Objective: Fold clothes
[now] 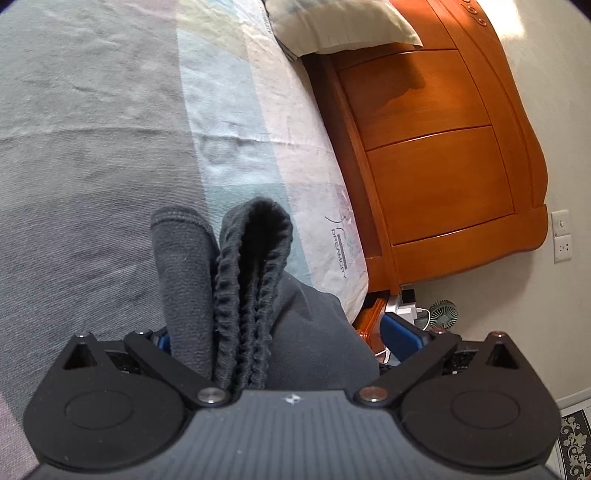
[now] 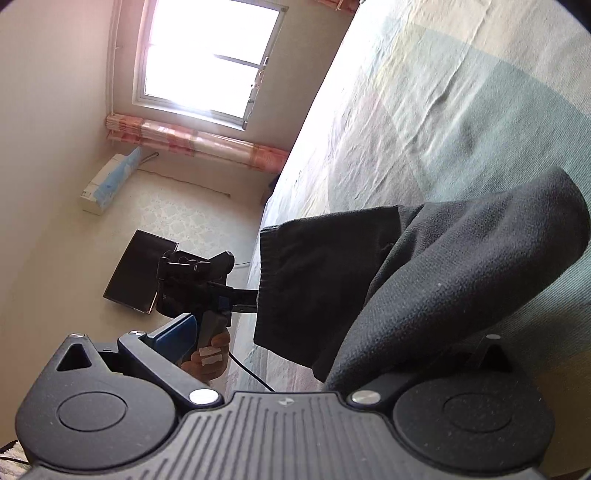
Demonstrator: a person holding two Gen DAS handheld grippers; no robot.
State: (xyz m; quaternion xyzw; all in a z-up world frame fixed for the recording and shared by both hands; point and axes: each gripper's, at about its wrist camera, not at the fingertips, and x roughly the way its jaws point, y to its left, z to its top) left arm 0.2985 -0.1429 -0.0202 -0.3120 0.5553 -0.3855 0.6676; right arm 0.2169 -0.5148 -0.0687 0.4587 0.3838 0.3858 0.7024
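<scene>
A dark grey garment (image 1: 236, 295) is seen bunched between the fingers of the left gripper (image 1: 284, 343), its gathered elastic band standing up in folds over a bed (image 1: 92, 147) spread with a grey blanket and a pale printed sheet (image 1: 258, 147). The left fingers are spread wide with the cloth lying between them; whether the cloth is actually pinched cannot be told. In the right wrist view, the same fleece fabric (image 2: 461, 280) is draped over the right gripper (image 2: 295, 354), one blue-padded finger (image 2: 177, 332) exposed and the other buried under cloth, so its grip cannot be judged either. The left gripper (image 2: 195, 280) is shown across the bed edge, held by a hand (image 2: 207, 358), a flat hem stretched toward it. A wooden headboard (image 1: 424, 147), a pillow (image 1: 332, 26) and a bright window (image 2: 210, 59) are visible beyond
</scene>
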